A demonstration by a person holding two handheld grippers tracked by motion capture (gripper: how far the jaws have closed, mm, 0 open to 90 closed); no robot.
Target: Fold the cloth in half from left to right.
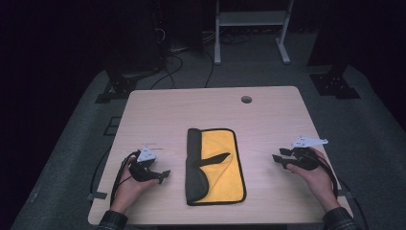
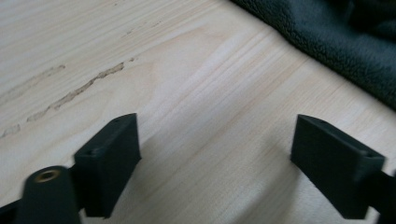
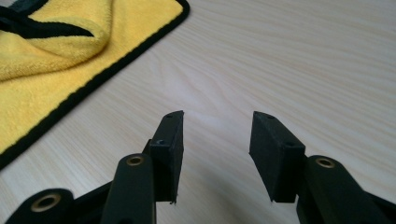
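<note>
A folded yellow microfiber cloth (image 1: 221,165) with black edging lies at the center of the wooden counter (image 1: 158,108), its dark grey reverse (image 1: 194,167) turned up in a long strip along the 9 o'clock side and one corner flap (image 1: 213,159) lying across the yellow face. You hold your two grippers off to either side of it, and neither touches the fabric.

Your left gripper (image 1: 163,176) sits at the cloth's 9 o'clock, low over the counter, released: in the left gripper view its jaws stand wide apart with bare wood between them, and the grey fleece (image 2: 341,42) crosses the frame at 2 o'clock, near but apart. That placement reads as a hand parked beside the folded edge, ready to go in under it or just let off it.

Your right gripper (image 1: 279,158) rests at the cloth's 3 o'clock, well apart from the black hem. In the right gripper view its jaws are partly drawn together with nothing between them, and the yellow pile (image 3: 56,51) lies off at 10 o'clock.

The cloth lies flat and square to the counter's edge, probably so each gripper can meet a hem from its own side. A cable hole (image 1: 246,99) shows at the counter's 12 o'clock.
</note>
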